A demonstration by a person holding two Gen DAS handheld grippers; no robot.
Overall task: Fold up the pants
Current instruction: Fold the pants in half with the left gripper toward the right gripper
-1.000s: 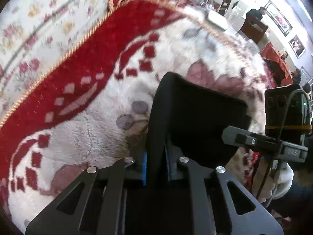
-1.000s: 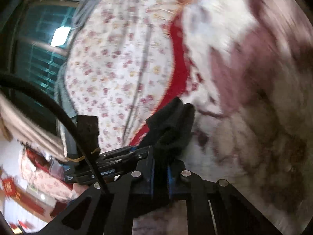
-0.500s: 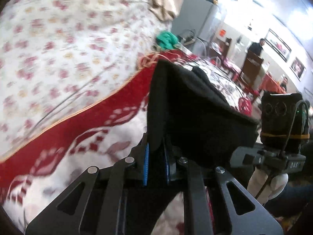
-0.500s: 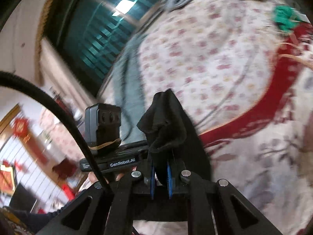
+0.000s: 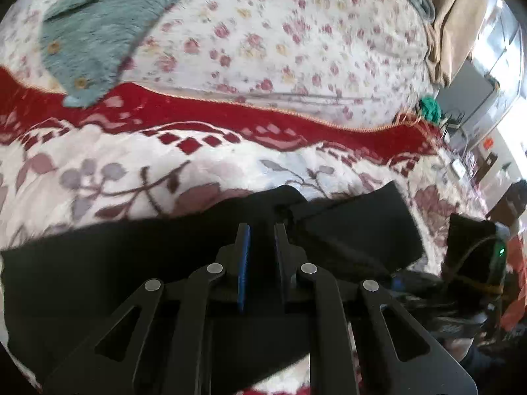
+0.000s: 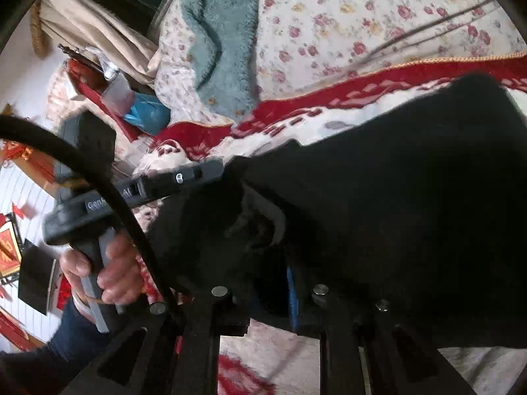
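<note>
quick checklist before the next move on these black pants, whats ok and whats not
1. Black pants down on the floral blanket: ok.
2. Left claw shut on the pants: ok.
3. Right claw letting go: jaws opening, fabric between them, not ok yet.
4. Folded leg end lying flat: not ok, it is skewed.
5. Teal fleece garment clear of the pants: ok.
6. Edges lined up: cannot tell.

The left gripper, low in the frame's centre, is clamped tight; the right gripper is opening. A hand at lower left grips the left handle.
</note>
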